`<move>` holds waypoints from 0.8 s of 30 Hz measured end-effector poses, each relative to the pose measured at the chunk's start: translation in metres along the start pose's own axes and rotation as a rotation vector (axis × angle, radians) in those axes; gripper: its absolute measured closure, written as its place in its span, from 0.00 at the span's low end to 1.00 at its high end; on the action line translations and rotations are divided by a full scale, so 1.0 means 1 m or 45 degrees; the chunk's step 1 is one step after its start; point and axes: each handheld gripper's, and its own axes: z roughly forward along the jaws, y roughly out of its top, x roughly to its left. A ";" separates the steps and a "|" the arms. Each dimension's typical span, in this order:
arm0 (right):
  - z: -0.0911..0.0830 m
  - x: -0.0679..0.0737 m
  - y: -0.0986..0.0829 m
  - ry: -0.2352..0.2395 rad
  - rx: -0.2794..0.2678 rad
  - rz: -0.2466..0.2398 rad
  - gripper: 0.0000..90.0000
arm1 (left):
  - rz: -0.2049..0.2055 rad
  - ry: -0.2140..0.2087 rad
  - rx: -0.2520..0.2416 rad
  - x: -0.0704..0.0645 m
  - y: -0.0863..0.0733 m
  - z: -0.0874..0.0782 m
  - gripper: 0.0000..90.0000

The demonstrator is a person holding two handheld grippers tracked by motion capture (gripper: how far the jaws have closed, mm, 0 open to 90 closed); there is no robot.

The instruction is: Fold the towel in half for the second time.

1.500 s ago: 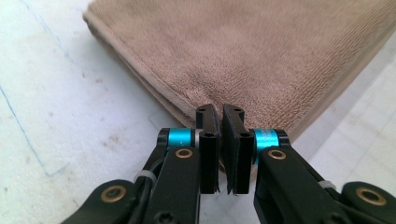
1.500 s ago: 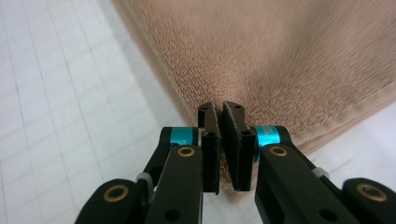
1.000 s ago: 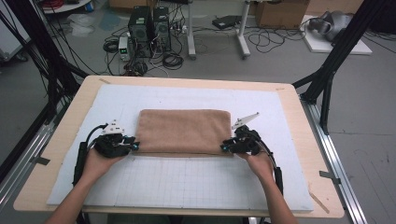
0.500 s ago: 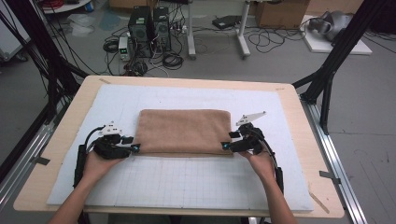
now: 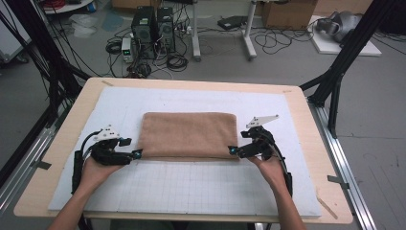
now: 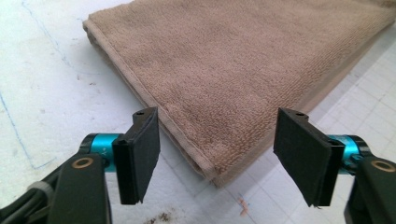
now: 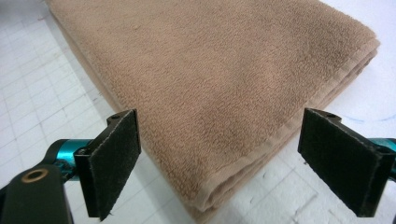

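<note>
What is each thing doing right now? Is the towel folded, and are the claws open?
Towel: folded in layers, lying flat on the mat.
Left claw: open, at the towel's near left corner, holding nothing.
Right claw: open, at the towel's near right corner, holding nothing.
Mat: flat on the table.

text: none readable | you are seeing no labels, brands, numbers or signs legible on anything around your grippers | marks: none

Towel: tan terry cloth, folded into a flat layered rectangle, hemmed edges stacked at its corners, lying long side across the middle of the white gridded mat.
</note>
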 end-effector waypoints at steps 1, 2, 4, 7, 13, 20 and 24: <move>-0.001 0.001 -0.001 -0.003 -0.005 -0.005 0.14 | 0.006 0.001 0.003 -0.001 0.000 -0.002 0.34; -0.002 0.002 -0.001 -0.002 -0.007 0.003 0.14 | 0.004 0.004 -0.005 -0.002 0.000 -0.004 0.33; -0.004 0.005 -0.003 -0.008 -0.021 -0.006 0.13 | 0.008 0.004 -0.002 -0.004 0.000 -0.007 0.30; -0.007 0.009 -0.006 -0.010 -0.031 -0.024 0.13 | 0.014 0.005 -0.005 -0.007 -0.001 -0.012 0.28; -0.016 0.016 -0.012 -0.006 -0.075 -0.017 0.13 | 0.030 0.011 -0.031 -0.013 -0.004 -0.022 0.26; -0.028 0.024 -0.021 -0.021 -0.093 -0.022 0.13 | 0.028 0.002 -0.055 -0.017 -0.011 -0.033 0.26; -0.034 0.024 -0.027 -0.033 -0.097 -0.022 0.13 | 0.027 -0.004 -0.059 -0.017 -0.014 -0.039 0.26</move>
